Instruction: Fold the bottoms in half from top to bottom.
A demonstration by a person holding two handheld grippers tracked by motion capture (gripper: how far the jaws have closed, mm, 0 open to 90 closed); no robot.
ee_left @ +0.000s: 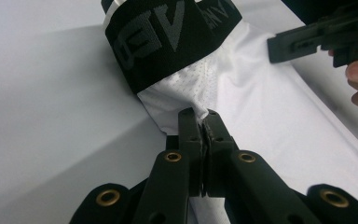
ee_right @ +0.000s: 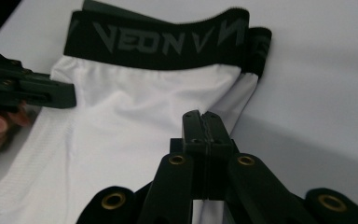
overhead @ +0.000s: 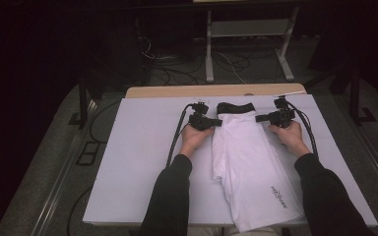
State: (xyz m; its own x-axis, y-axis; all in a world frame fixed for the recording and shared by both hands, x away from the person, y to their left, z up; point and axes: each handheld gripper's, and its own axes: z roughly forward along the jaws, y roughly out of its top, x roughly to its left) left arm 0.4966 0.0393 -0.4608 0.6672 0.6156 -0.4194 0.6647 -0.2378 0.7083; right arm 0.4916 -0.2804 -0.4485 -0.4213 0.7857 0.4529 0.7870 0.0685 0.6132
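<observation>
A white garment [overhead: 248, 162] with a black lettered waistband [overhead: 235, 107] lies folded lengthwise on the white table [overhead: 138, 162], waistband at the far end. My left gripper [overhead: 218, 122] lies at the garment's left edge just below the waistband. Its jaws are shut, pinching a fold of the white fabric [ee_left: 270, 116] at their tips [ee_left: 204, 116]. My right gripper [overhead: 259, 118] faces it from the right edge. Those jaws are also shut, over the fabric's border [ee_right: 203, 116] below the waistband [ee_right: 158, 44]. Each gripper view shows the other gripper [ee_left: 279, 46] [ee_right: 65, 95] across the cloth.
A wooden strip [overhead: 177, 91] borders the table's far edge. Beyond it on the floor are loose cables and a metal stand [overhead: 248, 44]. A dark frame leg [overhead: 82, 105] stands at the far left. A cable trails from each gripper along the forearms.
</observation>
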